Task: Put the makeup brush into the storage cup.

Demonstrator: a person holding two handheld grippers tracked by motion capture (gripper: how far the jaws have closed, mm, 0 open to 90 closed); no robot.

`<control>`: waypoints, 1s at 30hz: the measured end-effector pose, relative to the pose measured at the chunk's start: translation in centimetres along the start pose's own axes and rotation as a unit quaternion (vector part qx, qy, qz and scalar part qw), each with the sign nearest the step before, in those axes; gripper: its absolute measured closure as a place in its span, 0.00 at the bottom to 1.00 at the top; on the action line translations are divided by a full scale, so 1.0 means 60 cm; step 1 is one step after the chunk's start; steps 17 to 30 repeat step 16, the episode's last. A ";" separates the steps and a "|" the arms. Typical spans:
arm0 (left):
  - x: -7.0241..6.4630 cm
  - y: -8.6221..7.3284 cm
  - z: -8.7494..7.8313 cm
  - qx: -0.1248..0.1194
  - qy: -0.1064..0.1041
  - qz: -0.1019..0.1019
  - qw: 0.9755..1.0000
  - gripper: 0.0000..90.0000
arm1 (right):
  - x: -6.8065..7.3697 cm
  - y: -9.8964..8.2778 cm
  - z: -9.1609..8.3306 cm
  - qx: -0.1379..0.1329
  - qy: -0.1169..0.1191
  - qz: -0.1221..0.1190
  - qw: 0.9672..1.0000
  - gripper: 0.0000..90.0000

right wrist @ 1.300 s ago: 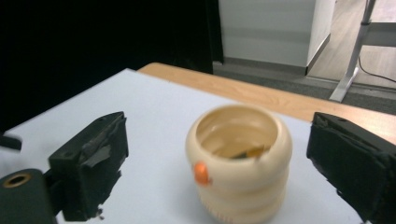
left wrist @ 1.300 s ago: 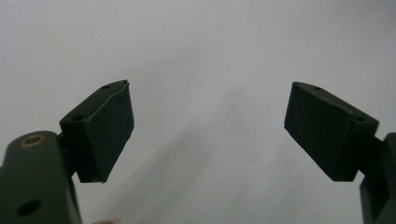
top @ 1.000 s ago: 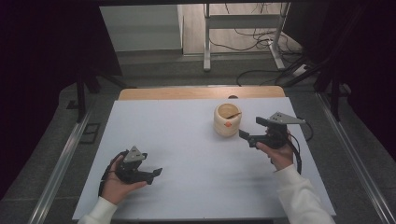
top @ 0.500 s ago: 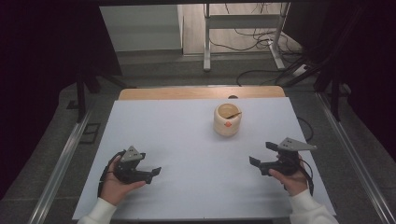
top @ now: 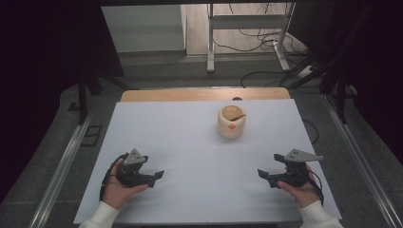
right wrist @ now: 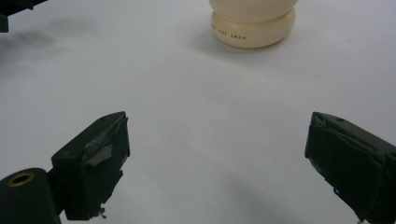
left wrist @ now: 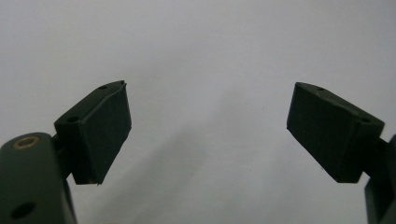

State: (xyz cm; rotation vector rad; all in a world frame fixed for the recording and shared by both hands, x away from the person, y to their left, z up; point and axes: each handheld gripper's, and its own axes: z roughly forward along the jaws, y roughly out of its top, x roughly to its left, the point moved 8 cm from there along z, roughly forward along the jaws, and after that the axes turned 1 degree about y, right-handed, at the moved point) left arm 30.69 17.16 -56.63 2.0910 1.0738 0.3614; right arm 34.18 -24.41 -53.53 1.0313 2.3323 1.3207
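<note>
Upright cream cup (top: 232, 122) on white table (top: 199, 142) — axis vertical, mouth up. Left gripper (top: 158, 174) and right gripper (top: 263, 173) — both spread wide, empty.

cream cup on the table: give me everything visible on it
The cream cup is a squat, rounded pot that looks ceramic or plastic, upright on the white table, right of centre toward the far edge. It has an orange spot on its front, small red lettering near the bulged base, and a thin dark stick across its open mouth. Nothing grips it.
</note>
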 end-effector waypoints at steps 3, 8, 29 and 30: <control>0.000 0.000 0.000 -0.001 -0.001 -0.001 1.000 0.16 | 0.000 0.000 0.001 0.000 -0.001 -0.001 1.000 0.08; -0.001 -0.001 0.001 0.001 -0.001 -0.001 1.000 0.16 | -0.001 0.002 0.000 -0.002 -0.004 -0.003 1.000 0.08; 0.000 0.000 -0.001 -0.002 0.002 -0.008 1.000 0.16 | -0.001 0.016 0.000 -0.015 -0.003 -0.004 1.000 0.08; 0.000 0.000 -0.001 -0.002 0.002 -0.008 1.000 0.16 | -0.001 0.016 0.000 -0.015 -0.003 -0.004 1.000 0.08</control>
